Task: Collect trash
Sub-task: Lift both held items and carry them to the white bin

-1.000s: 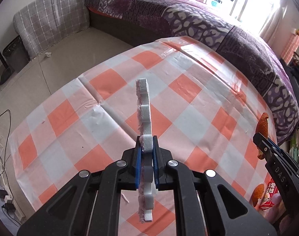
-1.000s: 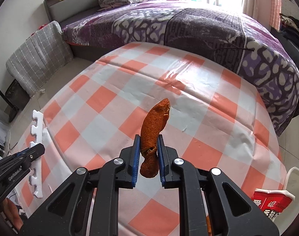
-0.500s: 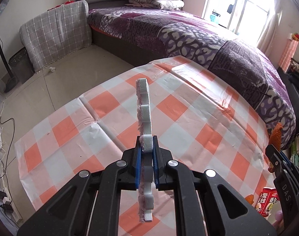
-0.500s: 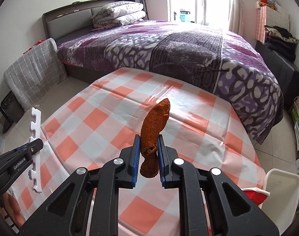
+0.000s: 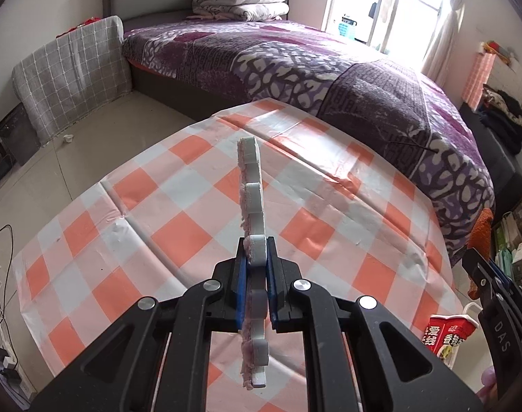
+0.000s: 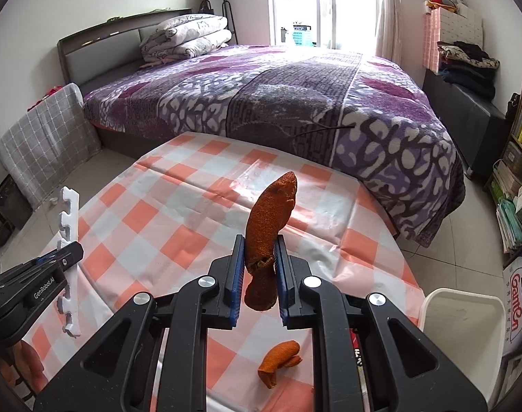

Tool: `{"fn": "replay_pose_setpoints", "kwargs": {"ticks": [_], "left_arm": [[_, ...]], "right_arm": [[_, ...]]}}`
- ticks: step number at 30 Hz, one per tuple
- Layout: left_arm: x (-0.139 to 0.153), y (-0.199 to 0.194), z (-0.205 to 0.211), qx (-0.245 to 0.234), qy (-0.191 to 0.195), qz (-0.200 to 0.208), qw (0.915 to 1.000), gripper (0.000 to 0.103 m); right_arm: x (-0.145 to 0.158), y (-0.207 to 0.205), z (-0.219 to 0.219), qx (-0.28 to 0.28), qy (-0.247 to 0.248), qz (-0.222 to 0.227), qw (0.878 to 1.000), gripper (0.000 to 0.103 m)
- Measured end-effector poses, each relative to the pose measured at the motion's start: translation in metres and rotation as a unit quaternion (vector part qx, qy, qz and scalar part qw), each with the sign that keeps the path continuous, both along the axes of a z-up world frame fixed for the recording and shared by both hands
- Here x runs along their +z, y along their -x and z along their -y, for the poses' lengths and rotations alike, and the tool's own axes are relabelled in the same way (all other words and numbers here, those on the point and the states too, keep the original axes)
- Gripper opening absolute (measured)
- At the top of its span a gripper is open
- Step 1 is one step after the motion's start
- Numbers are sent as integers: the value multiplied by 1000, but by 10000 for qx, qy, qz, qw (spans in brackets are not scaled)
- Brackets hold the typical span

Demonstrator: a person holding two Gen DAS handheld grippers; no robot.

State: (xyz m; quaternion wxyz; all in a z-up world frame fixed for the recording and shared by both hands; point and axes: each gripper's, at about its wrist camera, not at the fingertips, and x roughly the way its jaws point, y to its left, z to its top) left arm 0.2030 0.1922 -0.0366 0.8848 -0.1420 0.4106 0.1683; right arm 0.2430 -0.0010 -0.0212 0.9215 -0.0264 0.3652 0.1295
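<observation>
Trash is showing in both views. From the left wrist, the left gripper (image 5: 257, 267) is holding its blue-padded jaws clamped on a white foam strip (image 5: 253, 219), a flat piece with a notched, toothed edge and pinkish fuzz along one side, standing upright above the worktop (image 5: 178, 226), which is wearing a glossy, creased plastic cloth of orange and white checks. At the right edge a red printed carton (image 5: 446, 334) is poking out.

From the right wrist, the right gripper (image 6: 259, 257) is pinching a rough, curled orange peel (image 6: 269, 237) between its jaws, raised over the checked cloth. A smaller peel piece (image 6: 279, 364) is lying on the worktop below. A smooth white plastic bin (image 6: 463, 329) is standing just beside the worktop's right edge.
</observation>
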Motion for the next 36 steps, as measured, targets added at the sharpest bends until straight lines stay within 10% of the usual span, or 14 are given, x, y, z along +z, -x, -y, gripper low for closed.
{"fn": "replay_pose_setpoints", "kwargs": {"ticks": [36], "left_arm": [[44, -8, 173, -1613, -138, 530, 9854, 10]], "right_arm": [[33, 15, 204, -1812, -337, 88, 9828, 16]]}}
